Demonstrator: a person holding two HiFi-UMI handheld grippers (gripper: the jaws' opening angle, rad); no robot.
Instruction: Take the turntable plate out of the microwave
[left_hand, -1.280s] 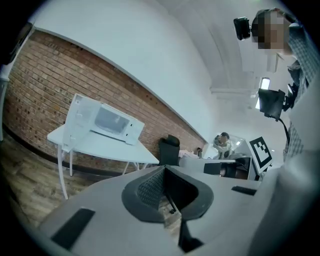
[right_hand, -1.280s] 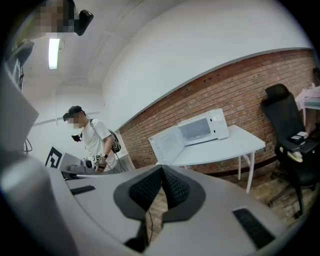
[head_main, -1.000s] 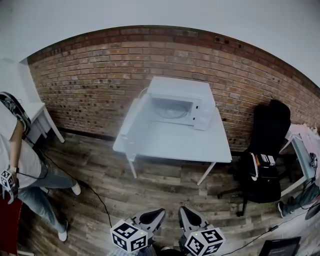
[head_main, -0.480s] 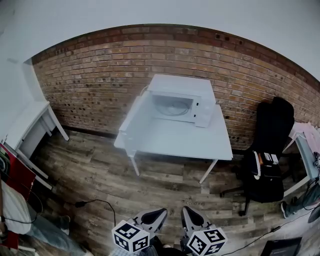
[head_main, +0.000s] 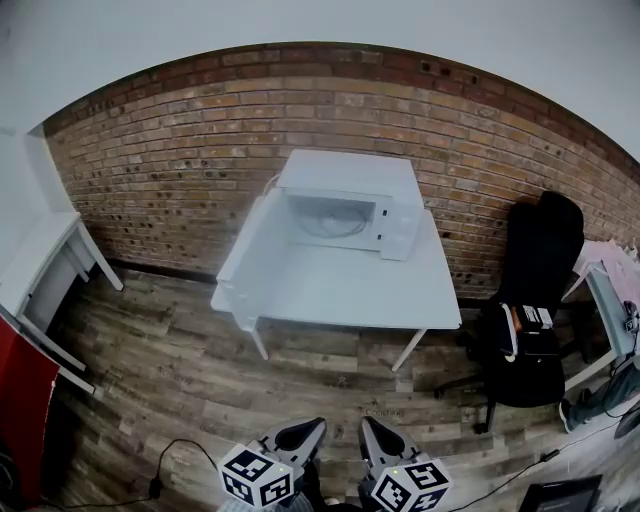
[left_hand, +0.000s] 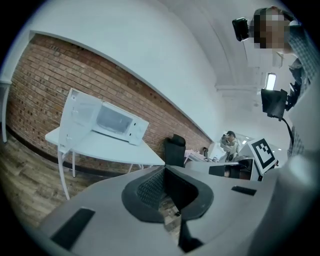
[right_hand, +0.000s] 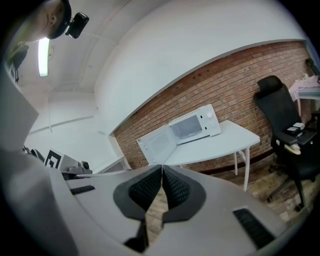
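Observation:
A white microwave (head_main: 345, 203) stands at the back of a white table (head_main: 340, 290), its door (head_main: 255, 250) swung open to the left. Inside the cavity I can make out the pale round turntable plate (head_main: 322, 222). Both grippers are low at the bottom of the head view, far from the table over the wooden floor. My left gripper (head_main: 314, 428) is shut and empty, as is my right gripper (head_main: 367, 428). The left gripper view shows the microwave (left_hand: 114, 121) in the distance beyond the closed left gripper (left_hand: 164, 171). In the right gripper view the microwave (right_hand: 192, 127) is also far off past the right gripper (right_hand: 161, 171).
A black office chair (head_main: 535, 300) stands right of the table, against the brick wall (head_main: 170, 150). To the left stand a white desk (head_main: 40, 265) and a red panel (head_main: 20, 400). A cable (head_main: 165, 465) lies on the floor. A person (left_hand: 230, 142) sits far off.
The person standing at the left has gone out of the head view. The view has shifted, with table and microwave a little more to the left. Both grippers sit slightly lower, still shut.

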